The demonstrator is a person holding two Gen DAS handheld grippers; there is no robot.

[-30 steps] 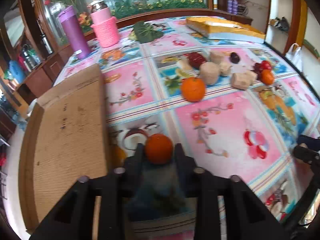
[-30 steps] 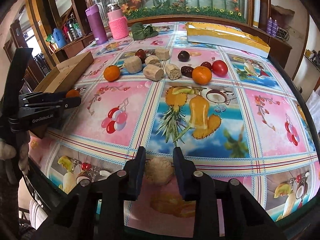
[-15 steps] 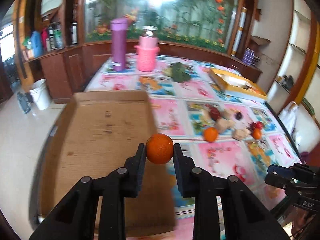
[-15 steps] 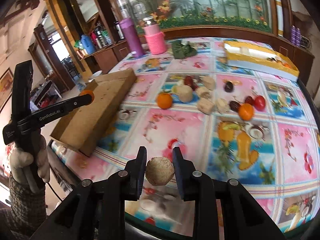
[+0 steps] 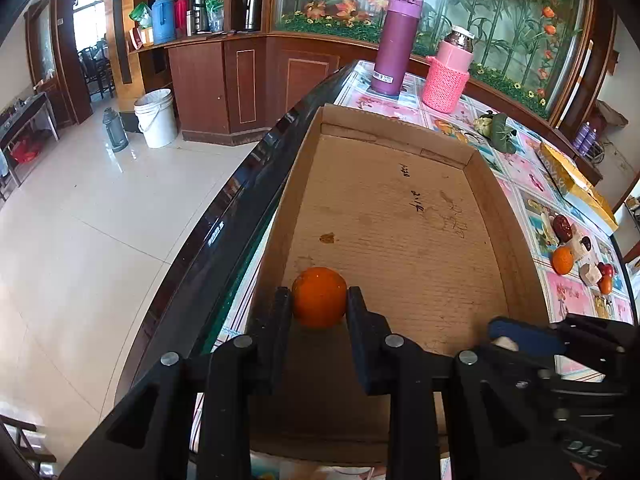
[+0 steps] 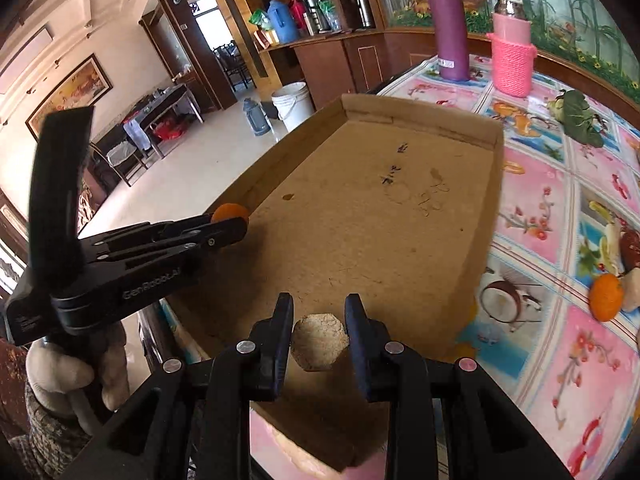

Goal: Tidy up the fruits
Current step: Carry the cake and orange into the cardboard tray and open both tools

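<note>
My left gripper (image 5: 319,300) is shut on an orange (image 5: 319,297) and holds it over the near left part of a shallow cardboard tray (image 5: 400,216). From the right wrist view the left gripper (image 6: 230,224) and its orange (image 6: 229,213) sit at the tray's (image 6: 360,216) left wall. My right gripper (image 6: 319,330) is shut on a tan, rough, angular block (image 6: 318,341) over the tray's near edge. The right gripper (image 5: 520,336) shows at the lower right of the left wrist view. More fruit, with another orange (image 5: 563,260), lies on the table to the right.
The tray lies along the left edge of a table with a fruit-print cloth (image 6: 560,240). A purple flask (image 5: 394,66) and a pink knitted jar (image 5: 450,76) stand behind the tray. A yellow box (image 5: 576,192) lies at far right. A white bucket (image 5: 156,118) stands on the floor.
Both grippers have swung left from the table's middle to over the cardboard tray, each still carrying its load. The left gripper with the orange has come down close to the tray floor.
</note>
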